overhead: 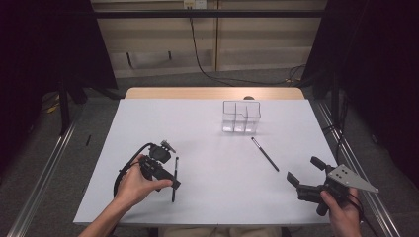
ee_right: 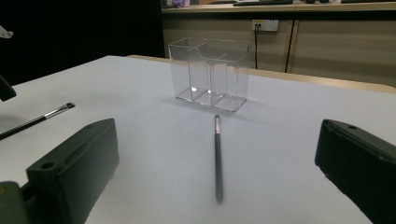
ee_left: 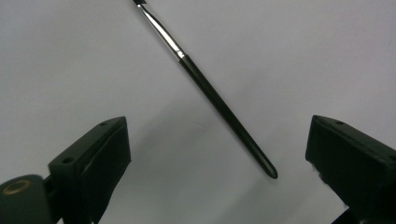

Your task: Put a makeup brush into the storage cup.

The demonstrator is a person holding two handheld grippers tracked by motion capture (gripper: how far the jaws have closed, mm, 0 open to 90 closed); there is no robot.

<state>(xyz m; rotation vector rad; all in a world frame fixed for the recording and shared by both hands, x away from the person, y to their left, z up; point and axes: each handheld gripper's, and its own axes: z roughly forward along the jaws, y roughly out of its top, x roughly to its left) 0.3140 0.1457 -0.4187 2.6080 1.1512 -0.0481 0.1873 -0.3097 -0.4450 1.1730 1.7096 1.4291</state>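
High view first: we see two slim dark brushes lying flat on the white table (overhead: 207, 197); the left brush (overhead: 175, 178) lies at the front left, just beside the left gripper (overhead: 165, 165), and the right brush (overhead: 265, 154) lies slantwise near the middle right, well apart from the first; behind it stands a clear divided organiser (overhead: 241, 117), just beyond its far tip; our left gripper view shows the left brush (ee_left: 219, 100) on the table between jaws spread wide, touching neither; our right gripper view shows the right brush (ee_right: 217, 158) ahead, pointing toward the organiser (ee_right: 210, 74), with jaws likewise spread and holding nothing; the right gripper (overhead: 304, 177) sits at the front right corner.
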